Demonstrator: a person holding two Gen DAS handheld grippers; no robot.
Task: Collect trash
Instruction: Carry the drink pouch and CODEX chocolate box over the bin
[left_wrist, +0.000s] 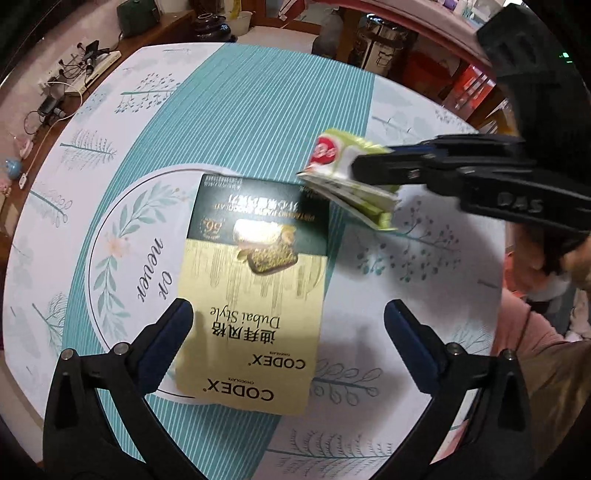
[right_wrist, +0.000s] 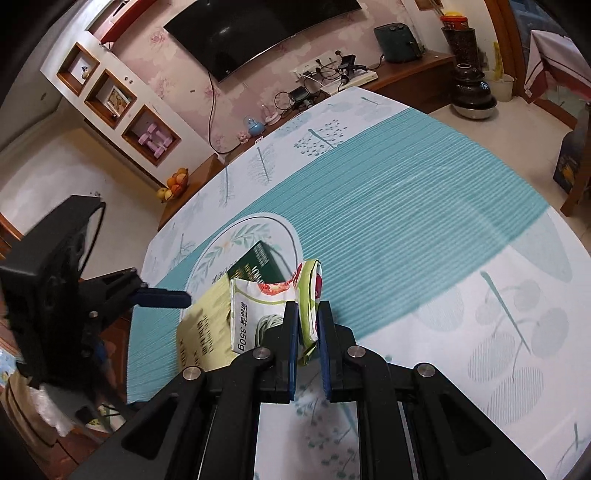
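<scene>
A flat gold and dark green CODEX chocolate box (left_wrist: 255, 295) lies on the table, also showing in the right wrist view (right_wrist: 255, 267). My left gripper (left_wrist: 288, 314) is open, its fingers standing either side of the box's near end, just above it. My right gripper (right_wrist: 308, 314) is shut on a folded green and white wrapper (right_wrist: 280, 306) and holds it above the table beside the box's far right corner. In the left wrist view the wrapper (left_wrist: 343, 177) sits in the right gripper (left_wrist: 369, 166), which comes in from the right.
The table wears a white and teal patterned cloth (left_wrist: 258, 110). A wooden sideboard with cables and chargers (right_wrist: 332, 74) stands beyond the far edge, next to a dark pot (right_wrist: 472, 92). A fruit bowl (right_wrist: 175, 184) sits at the left.
</scene>
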